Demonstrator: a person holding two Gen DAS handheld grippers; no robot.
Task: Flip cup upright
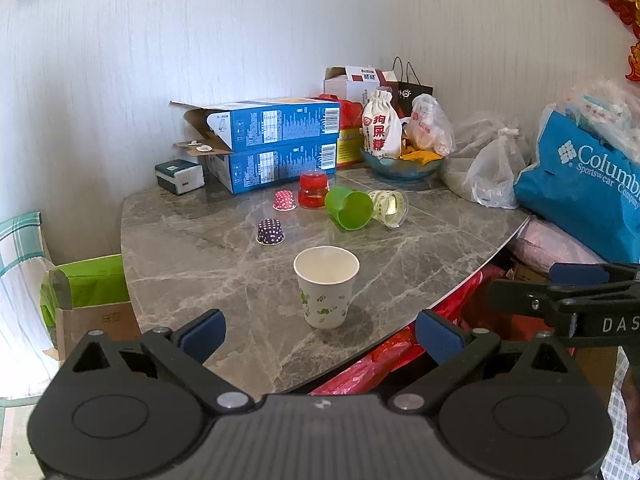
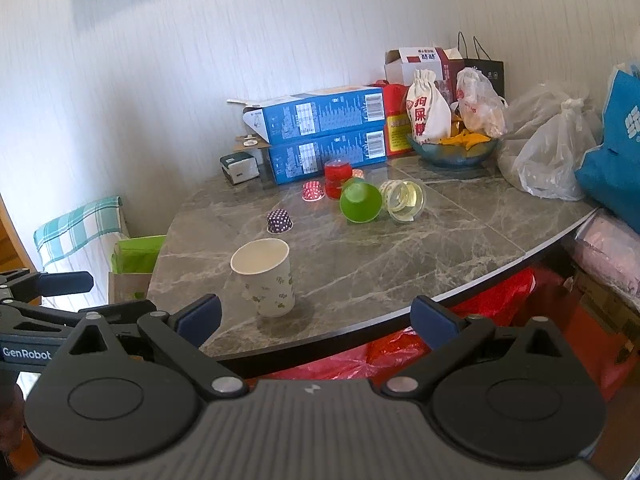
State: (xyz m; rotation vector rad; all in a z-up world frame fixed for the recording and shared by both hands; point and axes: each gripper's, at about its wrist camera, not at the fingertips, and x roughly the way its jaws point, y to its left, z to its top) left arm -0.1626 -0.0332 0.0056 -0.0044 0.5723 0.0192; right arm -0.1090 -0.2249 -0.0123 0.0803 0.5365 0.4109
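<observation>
A white paper cup (image 1: 326, 286) with green prints stands upright near the front edge of the grey marble table (image 1: 200, 248); it also shows in the right wrist view (image 2: 266, 278). Behind it a green plastic cup (image 1: 349, 208) (image 2: 360, 202) lies on its side, next to a clear plastic cup (image 1: 390, 208) (image 2: 404, 200) also on its side. My left gripper (image 1: 320, 336) is open and empty, just short of the paper cup. My right gripper (image 2: 316, 320) is open and empty at the table's front edge, to the right of the paper cup.
A red cup (image 1: 313, 190) stands upside down, with a pink dotted cupcake liner (image 1: 285, 201) and a purple one (image 1: 271, 232) nearby. Blue boxes (image 1: 276, 144), a snack bowl (image 1: 404, 164), plastic bags (image 1: 492, 168) and a blue Columbia bag (image 1: 584, 184) crowd the back and right.
</observation>
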